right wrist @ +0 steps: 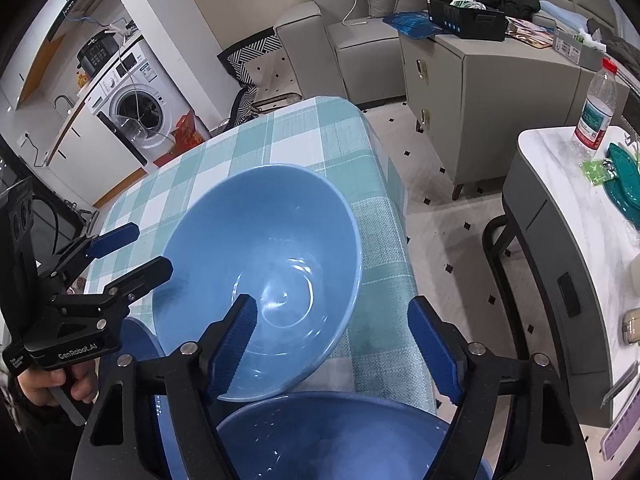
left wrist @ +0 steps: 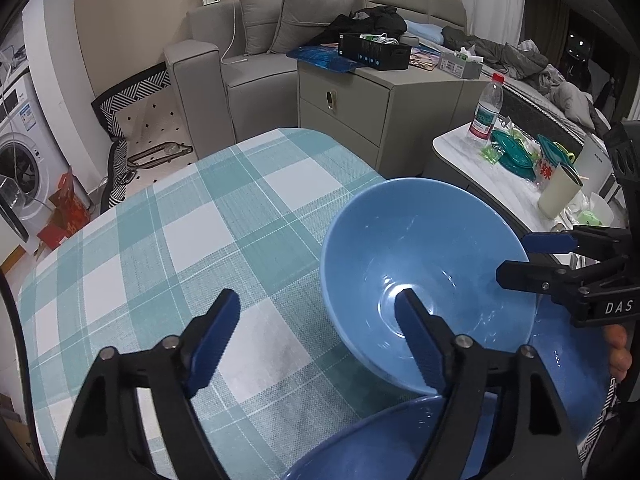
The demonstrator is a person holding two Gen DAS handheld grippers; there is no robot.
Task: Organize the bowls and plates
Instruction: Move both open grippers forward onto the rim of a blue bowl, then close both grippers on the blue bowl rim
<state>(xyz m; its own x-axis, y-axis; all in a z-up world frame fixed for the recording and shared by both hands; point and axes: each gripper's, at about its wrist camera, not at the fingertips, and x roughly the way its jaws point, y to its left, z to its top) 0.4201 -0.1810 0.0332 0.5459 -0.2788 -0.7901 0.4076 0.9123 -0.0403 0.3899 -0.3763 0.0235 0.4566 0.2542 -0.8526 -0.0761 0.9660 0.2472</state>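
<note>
A light blue bowl (left wrist: 428,264) (right wrist: 260,256) sits tilted at the right edge of the checked table (left wrist: 180,240), its near rim over a dark blue bowl (left wrist: 372,444) (right wrist: 332,436). A dark blue plate (left wrist: 568,364) (right wrist: 138,340) lies beside them. My left gripper (left wrist: 318,344) is open: its right finger is inside the light bowl, its left finger well outside over the cloth. My right gripper (right wrist: 336,350) is open too, with its left finger in the bowl and its right finger beyond the rim. Each gripper also shows at the bowl's rim in the other view: right gripper (left wrist: 528,258), left gripper (right wrist: 140,252).
A white side table (right wrist: 560,208) stands to the right with a water bottle (left wrist: 486,106), teal containers (left wrist: 516,156) and a cup (left wrist: 558,190). A grey cabinet (left wrist: 360,96) and sofa stand behind the table, and a washing machine (right wrist: 136,108) at the left.
</note>
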